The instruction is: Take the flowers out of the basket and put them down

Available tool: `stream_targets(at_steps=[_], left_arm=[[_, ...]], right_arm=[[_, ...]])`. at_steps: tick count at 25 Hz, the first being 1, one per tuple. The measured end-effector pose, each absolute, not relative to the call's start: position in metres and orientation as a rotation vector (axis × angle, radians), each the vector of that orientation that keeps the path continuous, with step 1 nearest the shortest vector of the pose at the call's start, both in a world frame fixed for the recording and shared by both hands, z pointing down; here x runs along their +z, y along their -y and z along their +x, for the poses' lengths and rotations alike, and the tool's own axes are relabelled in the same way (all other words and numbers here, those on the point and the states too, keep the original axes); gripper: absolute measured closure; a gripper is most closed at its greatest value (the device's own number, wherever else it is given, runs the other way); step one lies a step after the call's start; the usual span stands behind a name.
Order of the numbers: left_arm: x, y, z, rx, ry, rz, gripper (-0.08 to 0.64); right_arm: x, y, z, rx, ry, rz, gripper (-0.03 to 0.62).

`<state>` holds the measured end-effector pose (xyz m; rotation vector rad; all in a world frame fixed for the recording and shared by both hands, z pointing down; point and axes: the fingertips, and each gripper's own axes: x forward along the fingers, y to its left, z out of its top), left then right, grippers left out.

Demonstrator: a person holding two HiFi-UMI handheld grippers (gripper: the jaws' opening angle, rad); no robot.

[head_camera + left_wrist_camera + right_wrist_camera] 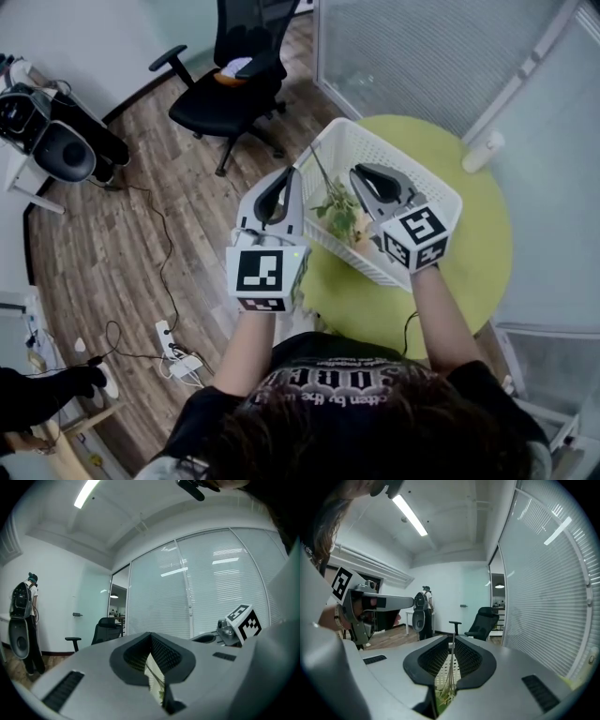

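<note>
Two handheld grippers hang over a white basket (424,184) on a round green table (473,267), head cam looking steeply down. The flowers (342,214) (green leaves, a pale bloom & one long thin stem) lie inside the basket toward its 9 o'clock side, the stem slanting up to approx. 11 o'clock.

The left gripper (292,172) is at the basket's 9 o'clock rim, clenched. Its own view shows the pad tips meeting w/ nothing btwn them, and only basket mesh & a leaf show through the loop behind the tips. The right gripper (356,172) is over the basket's ctr, aimed at 11 o'clock, jaws likewise closed. In its view thin stems line up w/ the slit below the tips, and whether the pads touch them can't be made out.

A white cylinder (483,150) stands at the table's 1 o'clock edge, near frosted glass panels. On the wood floor, a black office chair (239,80) sits at the frame's 12 o'clock, a black speaker (61,150) at 10 o'clock & a power strip (178,361) w/ cables at 7 o'clock. Across the room a person (424,604) w/ a backpack stands by the wall.
</note>
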<state>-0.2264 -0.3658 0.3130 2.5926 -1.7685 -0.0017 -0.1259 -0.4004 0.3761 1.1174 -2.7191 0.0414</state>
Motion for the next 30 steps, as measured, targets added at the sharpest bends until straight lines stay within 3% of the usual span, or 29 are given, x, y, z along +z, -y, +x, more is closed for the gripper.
stream_targets(at_steps=[3,9,20,30], left_arm=[[0.318,0.372,-0.228,0.004,1.743,2.598,0.557],[0.32,0.379,-0.23,0.006,1.736,2.608,0.557],[0.322,0.38,-0.233,0.018,1.735,2.614,0.557],[0.33,0.377,-0.236,0.024,1.739,2.596,0.557]], right_arm=[[0.388,0.407,-0.132,0.115,2.709,1.075,0.475],[0.412,0.418,-0.144,0.158,2.665,0.985,0.417],[0.497,0.444,-0.155,0.295,2.541,0.858,0.362],[0.568,0.437,-0.146,0.354,2.351,0.761,0.351]])
